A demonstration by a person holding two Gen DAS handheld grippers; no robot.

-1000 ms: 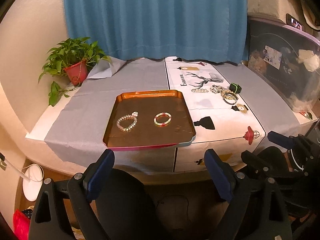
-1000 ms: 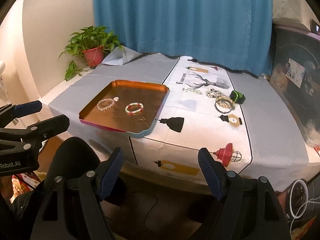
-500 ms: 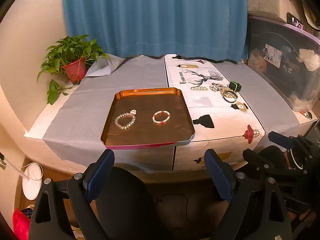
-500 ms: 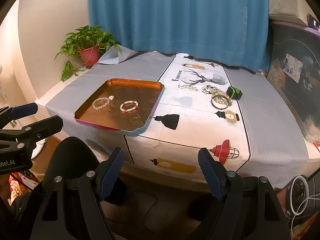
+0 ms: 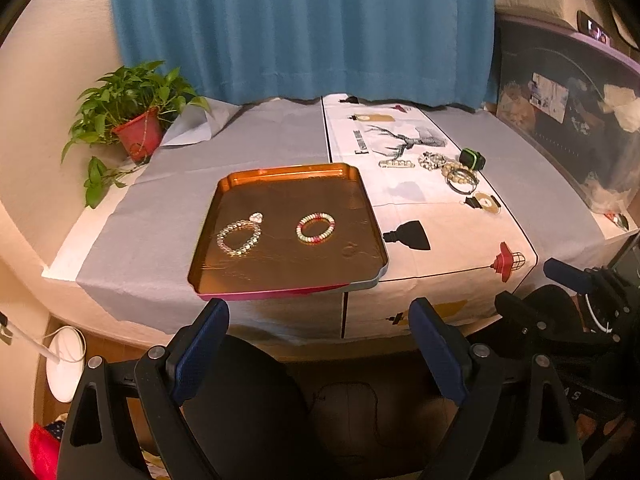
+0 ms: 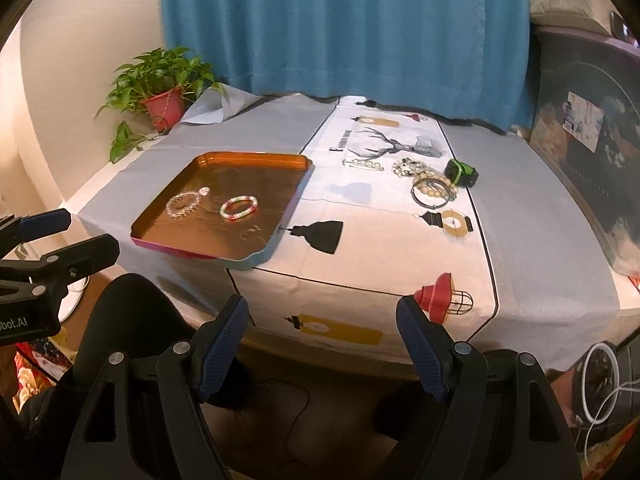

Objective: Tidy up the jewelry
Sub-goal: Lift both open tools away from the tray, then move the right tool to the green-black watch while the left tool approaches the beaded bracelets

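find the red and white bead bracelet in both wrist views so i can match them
Left wrist: red and white bead bracelet lies in the orange tray, right of centre.
Right wrist: the bracelet is left of centre, mid-height.
Shared landmark: the potted plant.

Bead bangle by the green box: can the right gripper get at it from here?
Probably yes. The right gripper is open and empty, off the table's near edge, with only bare cloth between it and the bangle. Other jewelry and the green box crowd its far side, so pick from the near side.
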